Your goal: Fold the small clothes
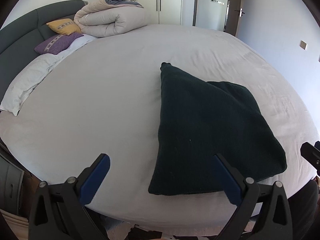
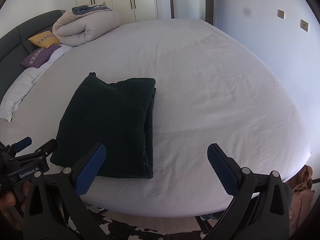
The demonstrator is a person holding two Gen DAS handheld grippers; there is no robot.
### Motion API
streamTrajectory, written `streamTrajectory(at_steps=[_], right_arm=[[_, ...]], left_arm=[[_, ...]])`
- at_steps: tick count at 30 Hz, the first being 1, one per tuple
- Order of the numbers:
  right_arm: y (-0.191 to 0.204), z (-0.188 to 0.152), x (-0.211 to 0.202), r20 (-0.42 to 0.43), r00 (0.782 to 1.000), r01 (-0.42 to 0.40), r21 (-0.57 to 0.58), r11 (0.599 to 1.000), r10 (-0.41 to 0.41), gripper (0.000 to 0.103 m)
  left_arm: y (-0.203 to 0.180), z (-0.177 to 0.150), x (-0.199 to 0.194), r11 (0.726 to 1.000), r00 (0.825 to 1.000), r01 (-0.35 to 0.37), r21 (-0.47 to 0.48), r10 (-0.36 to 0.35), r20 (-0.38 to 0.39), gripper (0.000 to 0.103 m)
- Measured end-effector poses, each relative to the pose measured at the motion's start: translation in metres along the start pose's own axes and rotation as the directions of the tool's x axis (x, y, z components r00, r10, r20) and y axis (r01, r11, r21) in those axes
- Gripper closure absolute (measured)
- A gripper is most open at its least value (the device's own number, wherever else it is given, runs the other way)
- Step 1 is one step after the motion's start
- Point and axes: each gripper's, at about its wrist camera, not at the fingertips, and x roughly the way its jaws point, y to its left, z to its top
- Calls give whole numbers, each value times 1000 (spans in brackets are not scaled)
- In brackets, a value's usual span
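Reading "GenRobot.AI" in white letters is possible on the black body of the left claw [image 2: 37, 147], which shows at the lower left of the right wrist view. Both claws hover low over the near edge of the bed [image 1: 120, 92], pointing across it toward the far wall.

In the left wrist view the left claw [image 1: 162, 160] stands wide open with nothing between its blue pads; its right finger overlaps the near edge of the dark garment [image 1: 210, 136], though contact cannot be judged. In the right wrist view the right claw [image 2: 157, 152] is likewise spread wide and holds nothing, its left finger overlapping the garment's [image 2: 112, 124] near edge and its right finger over bare sheet.

That dark garment lies folded into a thick, roughly rectangular bundle on the pale sheet, near the bottom edge of the bed, with layered edges showing on its right side. At the upper left sit a rolled duvet [image 1: 112, 18], a yellow cushion [image 1: 64, 26] and a purple cushion [image 1: 57, 43] against the dark headboard [image 1: 22, 32].
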Motion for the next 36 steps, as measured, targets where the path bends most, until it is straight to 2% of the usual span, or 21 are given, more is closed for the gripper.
streamTrajectory(at_steps=[36], right_arm=[[15, 0, 7, -32, 999, 5, -2, 1000, -5, 0]], left_arm=[[2, -7, 8, 1000, 999, 18, -23, -18, -30, 0]])
